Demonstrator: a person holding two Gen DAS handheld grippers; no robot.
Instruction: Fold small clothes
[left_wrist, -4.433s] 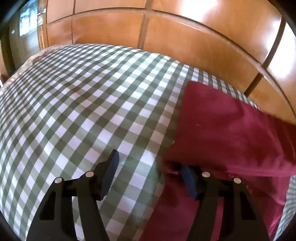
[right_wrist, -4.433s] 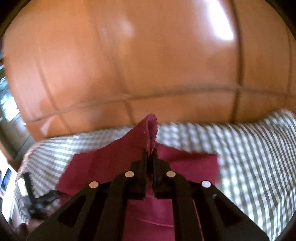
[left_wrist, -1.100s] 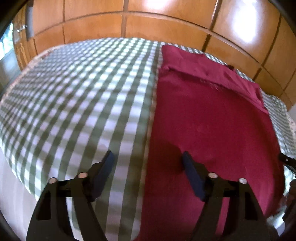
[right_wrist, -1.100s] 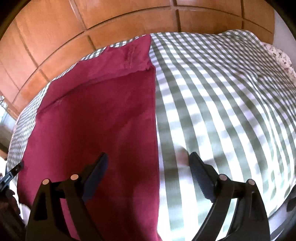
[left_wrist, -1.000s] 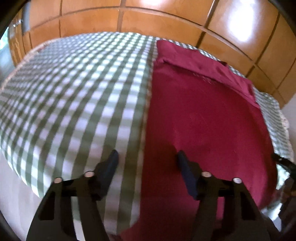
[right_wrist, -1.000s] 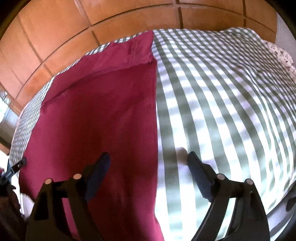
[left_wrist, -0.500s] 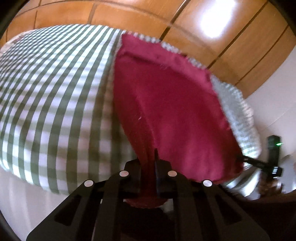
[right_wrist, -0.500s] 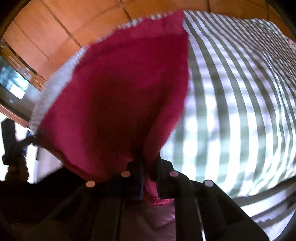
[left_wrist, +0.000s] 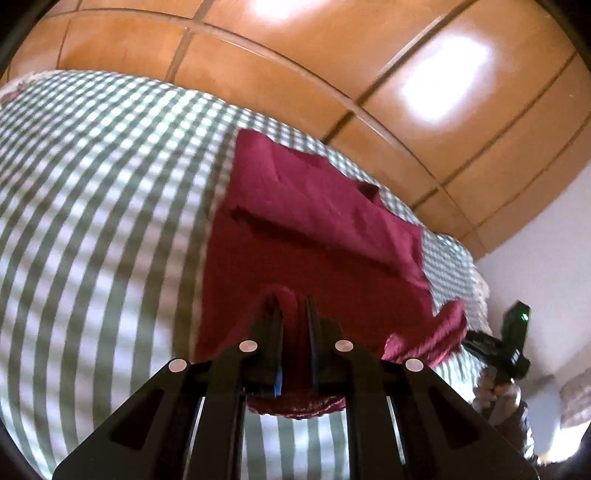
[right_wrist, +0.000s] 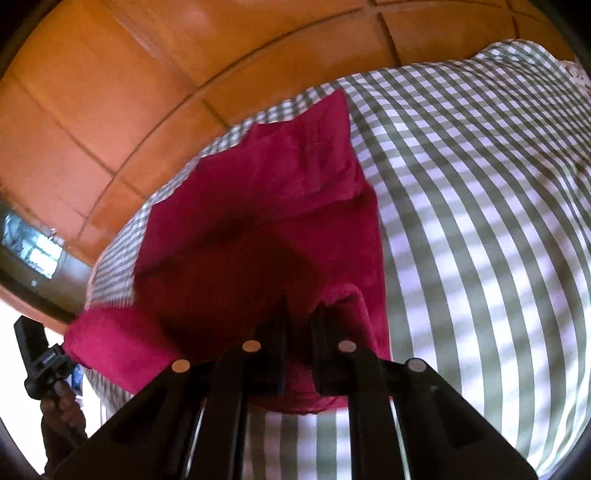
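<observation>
A dark red garment (left_wrist: 317, 236) lies on a green and white checked cover (left_wrist: 92, 192); its far end is folded back in a band. My left gripper (left_wrist: 293, 306) is shut on the garment's near left corner and holds it lifted above the cover. In the right wrist view the same red garment (right_wrist: 266, 206) rises from the checked cover (right_wrist: 480, 206) toward me, and my right gripper (right_wrist: 301, 314) is shut on its near right corner. The near hem hangs in a sagging fold between the two grippers. At the right edge of the left view, the right gripper (left_wrist: 508, 352) shows in a hand.
A glossy wooden panelled wall (left_wrist: 332, 55) rises right behind the bed. A white wall (left_wrist: 546, 266) stands at the right. The checked cover extends wide to the left of the garment and, in the right wrist view, to its right. A hand holds the other gripper (right_wrist: 40, 362) at lower left.
Both grippers stood open over the garment's near corners, then shut on them. Since then both have lifted the near edge off the cover and carried it toward the far folded end.
</observation>
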